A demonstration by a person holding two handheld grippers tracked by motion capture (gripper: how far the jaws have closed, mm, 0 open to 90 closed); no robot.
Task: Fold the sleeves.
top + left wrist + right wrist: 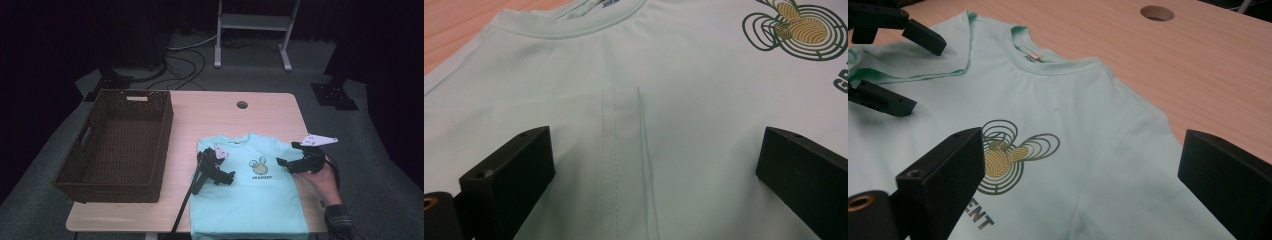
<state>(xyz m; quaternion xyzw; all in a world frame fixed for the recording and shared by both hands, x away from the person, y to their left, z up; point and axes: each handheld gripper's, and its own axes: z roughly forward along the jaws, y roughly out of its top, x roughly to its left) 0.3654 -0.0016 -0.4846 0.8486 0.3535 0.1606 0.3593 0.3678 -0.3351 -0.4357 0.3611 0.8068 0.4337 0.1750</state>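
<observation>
A pale green T-shirt (250, 200) lies flat on the bench (210, 115), collar toward the far edge, beside a brown wicker basket (117, 145) at the left. The left gripper (222, 175) rests over the shirt's folded-in sleeve (621, 150), its jaws spread wide on either side of the sleeve with nothing pinched. The right gripper (281, 162), held in a hand (325, 177), hangs over the shirt's other shoulder with its jaws spread and nothing between them.

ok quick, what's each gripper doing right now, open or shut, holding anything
Left gripper: open, jaws wide over the folded-in sleeve of the light mint-green T-shirt, holding nothing.
Right gripper: open, above the shirt's right side, holding nothing.
</observation>
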